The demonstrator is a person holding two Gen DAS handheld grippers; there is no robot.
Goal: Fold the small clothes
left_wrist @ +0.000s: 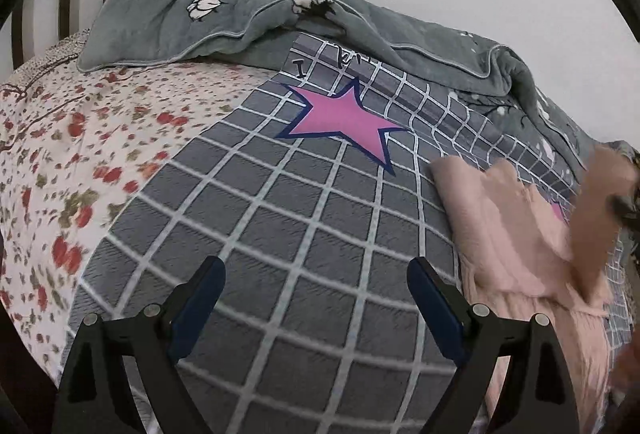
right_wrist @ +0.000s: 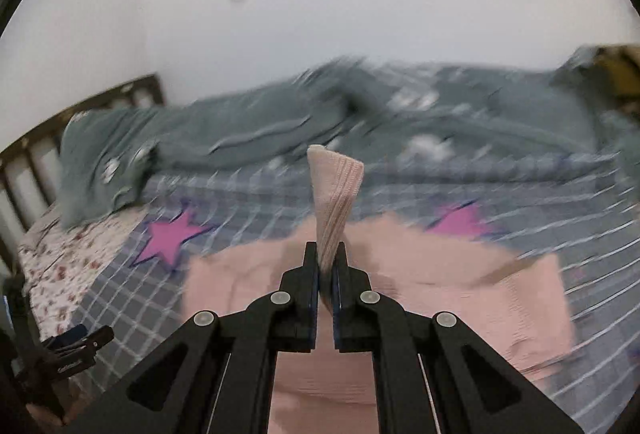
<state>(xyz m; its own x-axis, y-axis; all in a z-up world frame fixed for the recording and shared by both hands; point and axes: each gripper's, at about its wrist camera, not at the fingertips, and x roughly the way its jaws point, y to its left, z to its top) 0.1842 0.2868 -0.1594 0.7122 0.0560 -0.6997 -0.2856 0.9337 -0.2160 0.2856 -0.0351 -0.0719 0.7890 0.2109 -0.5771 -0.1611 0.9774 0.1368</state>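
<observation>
**Pink garment pinched in my right tool, left tool wide over the bed**

My right tool (right_wrist: 325, 258) is clamped on a ribbed edge of the pale pink knitted garment (right_wrist: 460, 298); a narrow strip of that fabric stands up from between the closed fingers, while the rest lies spread on the grey bedcover with a white grid (right_wrist: 120, 310) below it. My left tool (left_wrist: 316, 274) has its fingers spread wide apart with nothing between them, above bare grid cover.

Taking the pink star with a dark blue outline (left_wrist: 340, 122) printed on the cover as the landmark: the garment lies to the right of it and nearer to me, in the left wrist view. My left tool is nearer to me than the star. Behind the star a rumpled grey-green quilt with white flowers (left_wrist: 180, 18) lies heaped. Left of the star is a cream sheet with red floral print (left_wrist: 80, 154).
</observation>
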